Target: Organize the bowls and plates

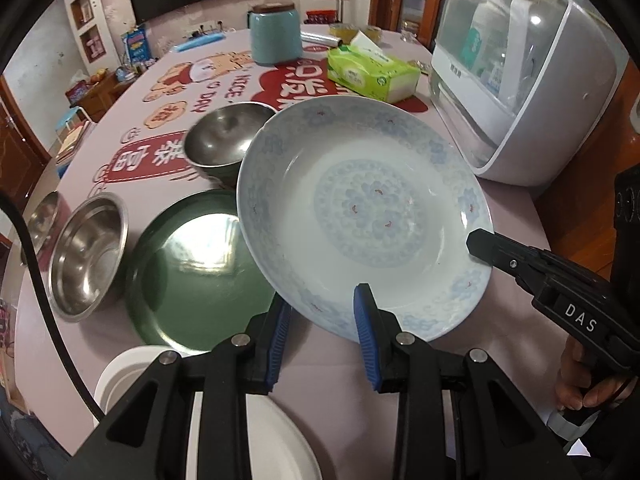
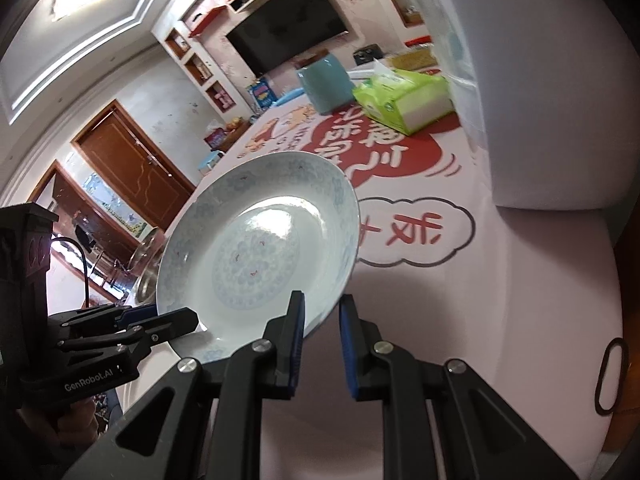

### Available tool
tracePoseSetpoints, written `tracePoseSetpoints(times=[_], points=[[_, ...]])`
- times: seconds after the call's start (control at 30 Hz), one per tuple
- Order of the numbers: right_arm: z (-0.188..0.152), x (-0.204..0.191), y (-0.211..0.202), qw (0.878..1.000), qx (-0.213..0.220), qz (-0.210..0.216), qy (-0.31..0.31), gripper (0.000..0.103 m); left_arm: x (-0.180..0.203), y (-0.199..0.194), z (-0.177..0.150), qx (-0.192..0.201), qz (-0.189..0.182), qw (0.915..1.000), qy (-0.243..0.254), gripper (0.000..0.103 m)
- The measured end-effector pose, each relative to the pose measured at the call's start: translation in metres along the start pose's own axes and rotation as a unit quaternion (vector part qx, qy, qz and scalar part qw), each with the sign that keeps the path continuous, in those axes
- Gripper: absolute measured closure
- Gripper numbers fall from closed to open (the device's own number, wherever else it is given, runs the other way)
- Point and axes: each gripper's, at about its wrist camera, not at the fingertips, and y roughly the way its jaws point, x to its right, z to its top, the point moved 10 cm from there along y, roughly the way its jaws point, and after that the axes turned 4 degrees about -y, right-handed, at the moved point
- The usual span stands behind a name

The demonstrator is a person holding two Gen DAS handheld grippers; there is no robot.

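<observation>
Together, both grippers are gripping the blue-patterned plate (image 1: 360, 216) by its rim: the left gripper (image 1: 322, 312) is clamping the near edge, and the right gripper (image 2: 322, 320) seems to be pinching the opposite edge. It is hanging tilted above the green plate (image 1: 192, 276) on the table (image 1: 120, 188).

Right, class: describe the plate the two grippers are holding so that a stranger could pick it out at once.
Start at the big white countertop appliance on the pink table. In front of it, lifted and tilted, is the porcelain plate, gripped at its rim by both grippers. Unlike the green plate and steel bowls beside it, it carries pale blue floral patterning.
</observation>
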Motion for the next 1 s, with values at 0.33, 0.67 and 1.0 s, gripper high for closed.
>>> tracePoseSetpoints(times=[0.33, 0.67, 1.0], points=[[-0.005, -0.035, -0.015, 0.999, 0.002, 0.016, -0.037, 0.087, -0.016, -0.041, -0.026, 0.028, 0.005, 0.9989, -0.036, 0.072], [-0.017, -0.07, -0.025, 0.997, -0.003, 0.028, -0.069, 0.087, -0.037, -0.071, -0.056, 0.033, 0.007, 0.9975, -0.062, 0.072], [-0.04, -0.1, -0.019, 0.996, -0.018, 0.04, -0.076, 0.087, -0.061, -0.087, -0.088, 0.026, 0.008, 0.9964, -0.081, 0.072]])
